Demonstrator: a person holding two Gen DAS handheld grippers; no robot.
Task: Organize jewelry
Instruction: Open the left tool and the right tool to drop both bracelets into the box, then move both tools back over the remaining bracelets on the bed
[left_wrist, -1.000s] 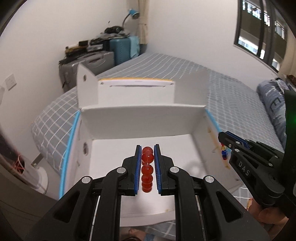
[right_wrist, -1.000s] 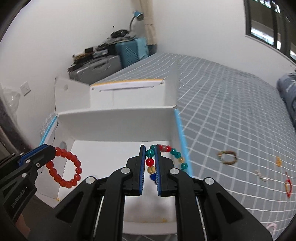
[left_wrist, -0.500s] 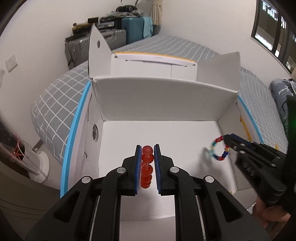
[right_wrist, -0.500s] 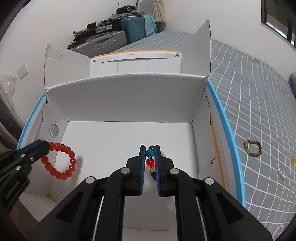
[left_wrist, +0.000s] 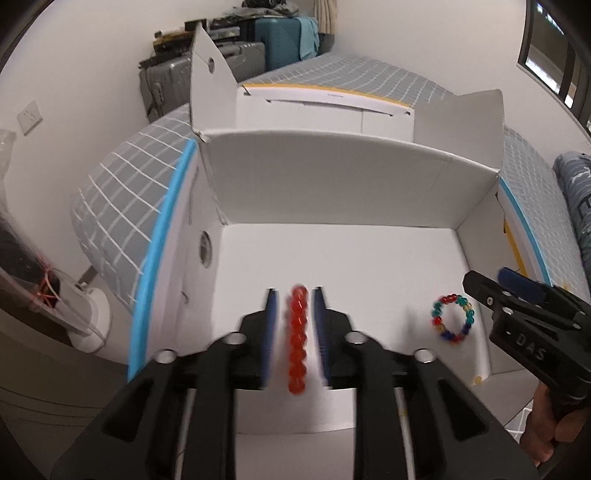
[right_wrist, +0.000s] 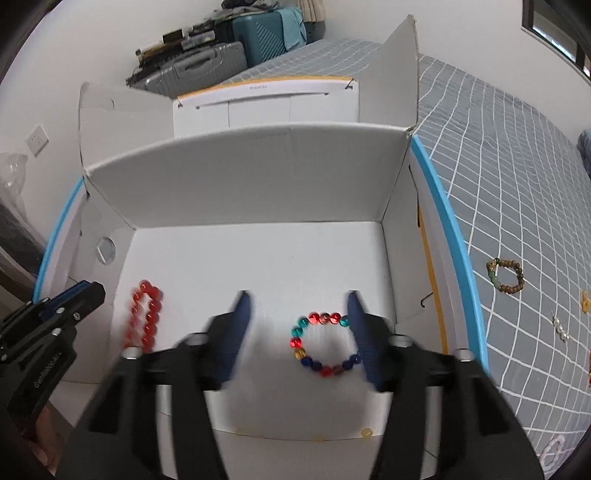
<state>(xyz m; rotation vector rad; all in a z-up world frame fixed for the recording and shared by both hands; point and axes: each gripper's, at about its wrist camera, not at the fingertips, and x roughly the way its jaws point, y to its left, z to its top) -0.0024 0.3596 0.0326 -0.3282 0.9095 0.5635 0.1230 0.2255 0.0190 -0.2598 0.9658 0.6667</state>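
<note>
Bedroom scene: bed w/ grey grid sheet, white walls, suitcases stacked at far wall. White cardboard box sits on bed, flaps up, blue strip along both side rims.

1. L gripper: over box interior, left half. Fingers apart w/ small gap each side of red bracelet; no pad contact visible. Frame blurred, so whether bracelet hangs free or rests on box floor cannot be told. In R wrist view the red bracelet appears just beside L gripper tip, close to box floor, near left wall.

2. R gripper: over box interior, right half. Fingers spread wide. Multicolor bracelet lies flat on box floor as an open ring between the fingers; its right edge is near or touching the right finger, blur prevents a firm call. In L wrist view the same bracelet lies just beside R gripper tip, near right wall.

3. Outside box, on sheet to the right: brown bead bracelet; further right, several small pieces, type unclear.
</note>
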